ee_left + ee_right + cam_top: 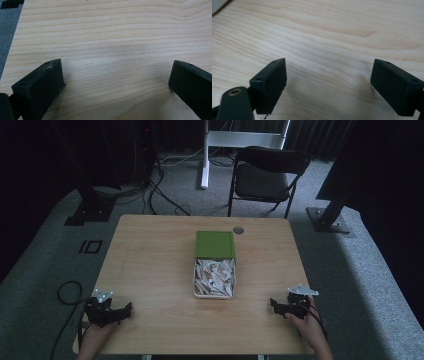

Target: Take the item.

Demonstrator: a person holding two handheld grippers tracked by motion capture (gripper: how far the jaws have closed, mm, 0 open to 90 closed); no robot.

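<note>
**Both claws wide and empty, box midway between them**

The left claw (117, 312) is seen resting at the near left corner of the counter (150, 270), its jaws spread wide with nothing but bare wood grain between them in the left gripper view. The right claw (278, 306) is held at the near right edge, likewise spread wide and gripping nothing; plain wood is shown between its jaws in the right gripper view.

Farther in, at the middle of the counter, a white box (214, 277) filled with pale, crumpled scraps is placed. A green lid (215, 244) lies flat just beyond it, touching or nearly touching its far edge. Box and lid together form a long shape running away from the person, toward the far edge.

The box lies forward and inward from each claw: up and to the right of the left one, up and to the left of the right one. The two are judged about equally distant, the right perhaps slightly nearer. A small round grommet (238, 230) is set in the counter beyond the lid.
</note>
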